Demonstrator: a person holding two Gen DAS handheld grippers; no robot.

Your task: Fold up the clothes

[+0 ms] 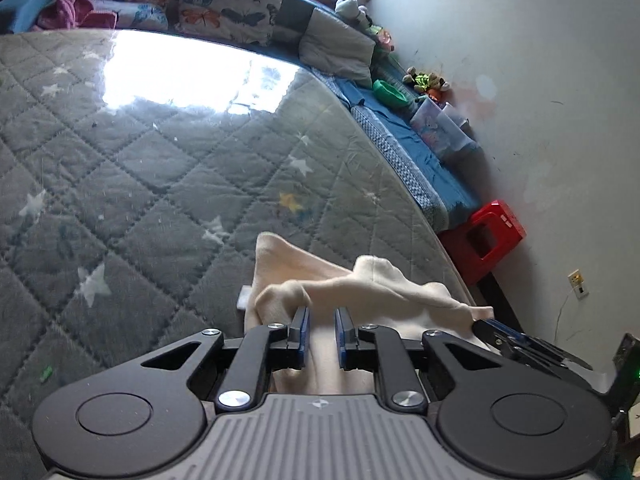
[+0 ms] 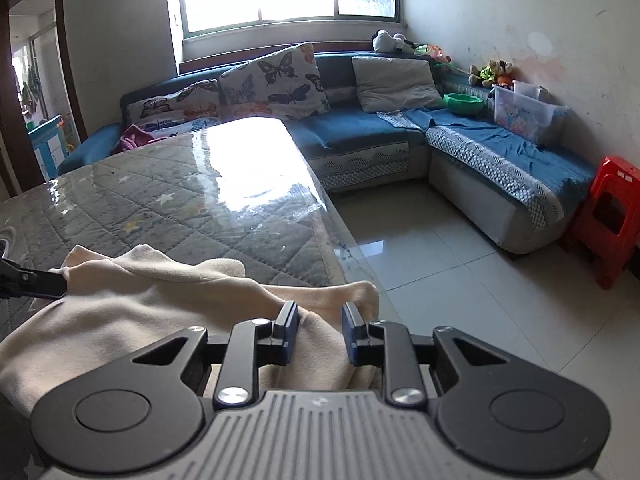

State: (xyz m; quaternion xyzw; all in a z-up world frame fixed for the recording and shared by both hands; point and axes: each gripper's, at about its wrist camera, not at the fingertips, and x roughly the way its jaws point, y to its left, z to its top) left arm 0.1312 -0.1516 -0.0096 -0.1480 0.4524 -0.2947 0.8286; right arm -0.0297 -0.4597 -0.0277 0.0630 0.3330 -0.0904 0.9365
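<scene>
A cream garment (image 1: 356,284) lies bunched near the right edge of the table, which is covered with a grey quilted star-print cloth (image 1: 140,184) under a glossy sheet. My left gripper (image 1: 322,312) is open, its fingers over the garment's near folds with cloth between and below them. My right gripper (image 2: 318,312) is open too, over the garment (image 2: 160,304) near the table's right edge. The left gripper's tip shows at the far left of the right wrist view (image 2: 36,280), touching the garment's edge. The right gripper shows in the left wrist view (image 1: 516,340) at the cloth's right end.
A blue corner sofa (image 2: 360,128) with butterfly cushions (image 2: 276,80), a grey pillow (image 2: 396,80), a green bowl (image 2: 462,102), a clear box (image 2: 524,114) and toys. A red stool (image 2: 608,216) stands by the wall. Tiled floor (image 2: 460,264) lies right of the table.
</scene>
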